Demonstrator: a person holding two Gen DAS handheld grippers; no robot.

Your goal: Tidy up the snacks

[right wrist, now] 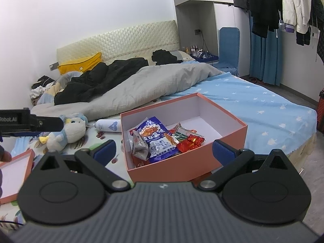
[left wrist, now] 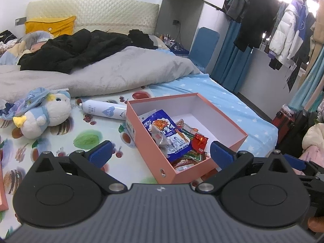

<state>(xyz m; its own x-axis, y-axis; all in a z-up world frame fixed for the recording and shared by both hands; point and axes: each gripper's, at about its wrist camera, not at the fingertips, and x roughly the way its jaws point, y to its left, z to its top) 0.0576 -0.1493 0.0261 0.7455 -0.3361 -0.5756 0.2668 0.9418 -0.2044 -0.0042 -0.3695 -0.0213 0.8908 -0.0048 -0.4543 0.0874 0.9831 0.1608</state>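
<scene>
Both tools spread wide, nothing between the pads. Left tool (left wrist: 161, 155) hangs over the near-left corner of the pink box (left wrist: 151, 154); right tool (right wrist: 164, 154) sits over the box's near wall (right wrist: 162, 172).

Box is open-topped, white inside, resting on the bed (left wrist: 232, 103) where the fruit-print cloth (left wrist: 85, 141) meets the blue star sheet.

Snacks are all in the box, piled at the near end; far end bare:
- blue-and-white snack bag (left wrist: 168, 133) on top
- grey crumpled packet (right wrist: 139, 147) against the bag's left side
- red foil wrapper (left wrist: 199, 139) to the right of the bag
- green-edged packet (right wrist: 183, 132) just behind the red one
- more red/orange packs under the pile, print too small to read, can't say what they are

Outside the box: white spray can (left wrist: 103, 110) lying on its side, touching the box's far-left wall. Plush penguin (left wrist: 48, 113) further left. Box lid (right wrist: 14, 174) lies at the left edge, inside up.
</scene>
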